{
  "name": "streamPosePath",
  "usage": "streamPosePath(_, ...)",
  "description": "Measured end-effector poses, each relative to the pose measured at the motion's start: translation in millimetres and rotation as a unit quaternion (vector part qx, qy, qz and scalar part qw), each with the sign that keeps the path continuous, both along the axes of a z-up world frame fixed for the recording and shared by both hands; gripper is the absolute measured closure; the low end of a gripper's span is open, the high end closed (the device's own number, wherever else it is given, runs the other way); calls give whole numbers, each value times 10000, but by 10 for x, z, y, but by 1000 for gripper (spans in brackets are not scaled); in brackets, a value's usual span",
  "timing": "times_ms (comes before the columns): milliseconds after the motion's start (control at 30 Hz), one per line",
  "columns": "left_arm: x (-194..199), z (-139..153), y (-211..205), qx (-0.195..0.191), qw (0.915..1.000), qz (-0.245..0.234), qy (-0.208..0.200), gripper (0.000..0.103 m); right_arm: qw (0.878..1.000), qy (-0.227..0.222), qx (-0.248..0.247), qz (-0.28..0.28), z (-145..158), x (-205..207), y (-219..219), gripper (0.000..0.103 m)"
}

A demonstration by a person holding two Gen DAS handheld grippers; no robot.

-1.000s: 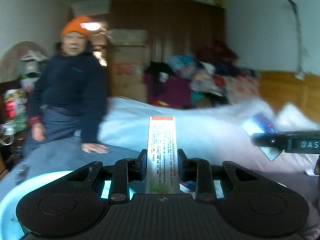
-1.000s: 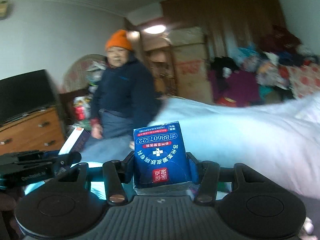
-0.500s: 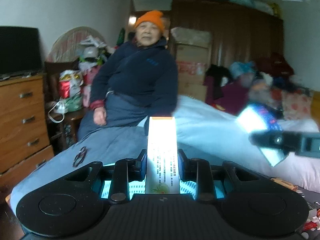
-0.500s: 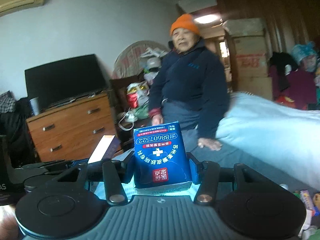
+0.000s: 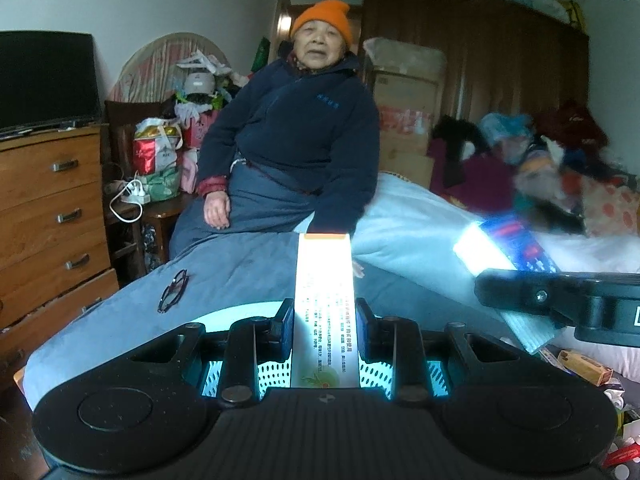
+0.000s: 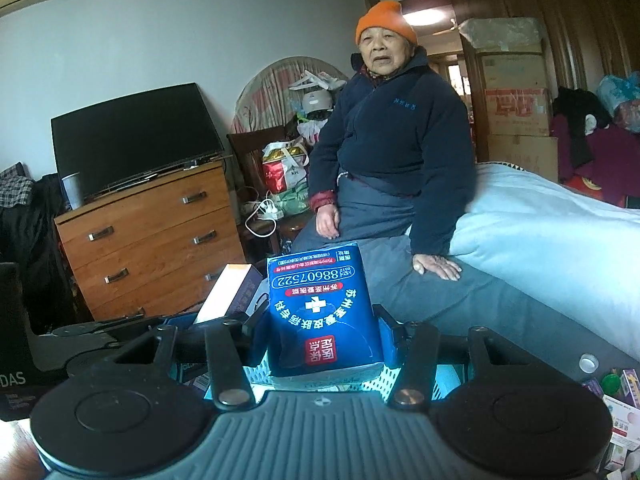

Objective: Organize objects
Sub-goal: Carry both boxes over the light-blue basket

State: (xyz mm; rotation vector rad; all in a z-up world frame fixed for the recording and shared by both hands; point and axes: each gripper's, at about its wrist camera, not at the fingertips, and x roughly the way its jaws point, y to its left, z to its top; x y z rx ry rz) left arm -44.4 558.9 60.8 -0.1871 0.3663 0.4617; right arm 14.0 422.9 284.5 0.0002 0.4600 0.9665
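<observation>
My left gripper (image 5: 324, 314) is shut on a narrow white box with an orange end (image 5: 324, 268), held upright between the fingers. In the right wrist view the same box (image 6: 224, 296) shows at the left. My right gripper (image 6: 322, 322) is shut on a blue box with a white cross and printed numbers (image 6: 320, 296). The left wrist view shows that blue box (image 5: 516, 252) at the right, tilted. A pale blue perforated basket (image 5: 276, 372) lies just under both grippers, its wall (image 6: 440, 376) also under the right fingers.
A person in an orange hat (image 5: 316, 128) sits on the bed's edge (image 5: 420, 216), one hand on the cover. Glasses (image 5: 173, 291) lie on the grey cover. A wooden dresser (image 6: 152, 232) with a TV stands left. Small boxes (image 5: 584, 364) and a bottle cap (image 6: 589, 362) lie lower right.
Both views have swung left, from the bed and wardrobe toward the dresser and TV. Both grippers have kept hold of their boxes, and the perforated basket now shows beneath them.
</observation>
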Motion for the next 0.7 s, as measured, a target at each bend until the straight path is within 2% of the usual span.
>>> streamPosePath(700,49,-173,161,-33,9995,204,250,72,9997,122,-177,88,-193,90,254,49)
